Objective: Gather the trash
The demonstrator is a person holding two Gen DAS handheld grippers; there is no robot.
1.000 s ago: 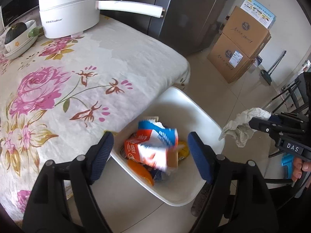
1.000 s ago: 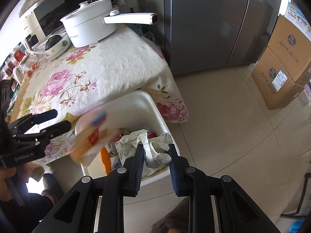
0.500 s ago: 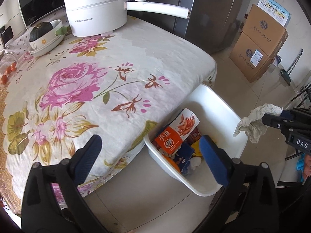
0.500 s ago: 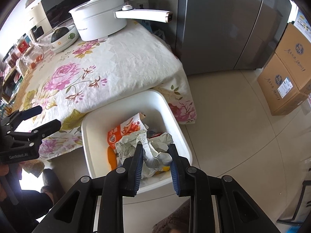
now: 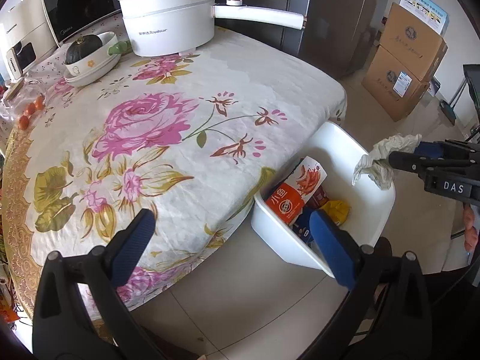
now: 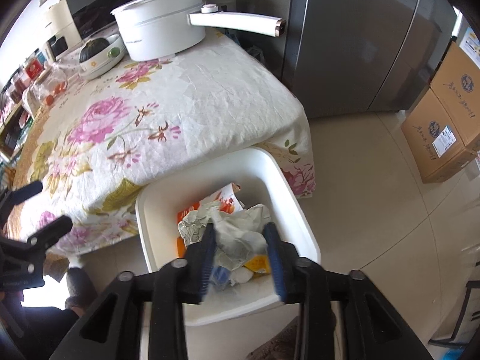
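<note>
A white bin [image 5: 381, 207] [image 6: 303, 222] stands on the floor at the table's corner, holding an orange snack packet [image 5: 288, 201] and other wrappers. My right gripper [image 6: 240, 234] is over the bin. Its jaws have spread wider and a crumpled paper wad [image 6: 237, 234] still sits between them. The wad [image 5: 381, 159] also shows in the left wrist view at the right gripper's tips [image 5: 393, 157], above the bin's far rim. My left gripper [image 5: 234, 240] is open and empty, over the table's edge beside the bin.
The floral-cloth table [image 5: 168, 126] carries a white electric pot [image 5: 171, 24] with a long handle, a bowl with a squash [image 5: 90, 51] and small tomatoes [image 5: 30, 111]. A grey fridge [image 6: 360, 39] and stacked cardboard boxes [image 5: 405, 60] stand behind.
The snack packet fell from my left gripper into the bin. The left gripper drew back and up. The right gripper's jaws have opened wider around the wad.
</note>
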